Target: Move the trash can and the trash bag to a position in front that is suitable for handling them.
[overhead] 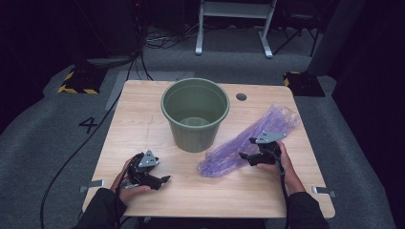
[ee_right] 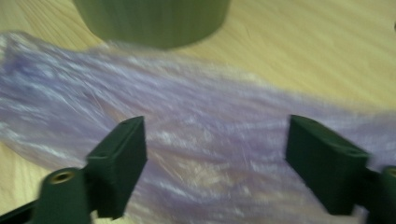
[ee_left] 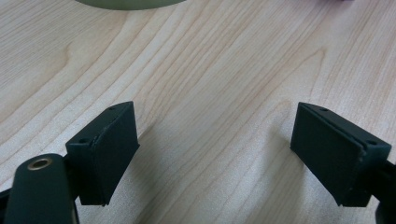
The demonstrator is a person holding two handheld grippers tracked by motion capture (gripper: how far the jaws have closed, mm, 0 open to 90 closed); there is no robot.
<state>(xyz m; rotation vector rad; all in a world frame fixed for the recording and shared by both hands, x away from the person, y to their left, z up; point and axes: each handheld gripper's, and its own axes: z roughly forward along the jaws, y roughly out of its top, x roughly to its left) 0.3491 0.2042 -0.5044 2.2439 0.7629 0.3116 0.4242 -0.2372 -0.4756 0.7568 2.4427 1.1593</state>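
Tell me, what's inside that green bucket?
The green bucket looks empty: the high view shows only its bare inner wall and round bottom. The near rim hides a strip of the bottom closest to the person.

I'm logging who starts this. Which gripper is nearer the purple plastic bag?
Right. The right gripper is open, right over the purple bag, jaws astride it. The left gripper is open above bare table, off to the bag's left.

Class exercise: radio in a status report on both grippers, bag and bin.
Left gripper open over bare wooden table. Right gripper open above crumpled purple plastic bag. Green plastic bin upright, looks empty. Nothing obstructing.
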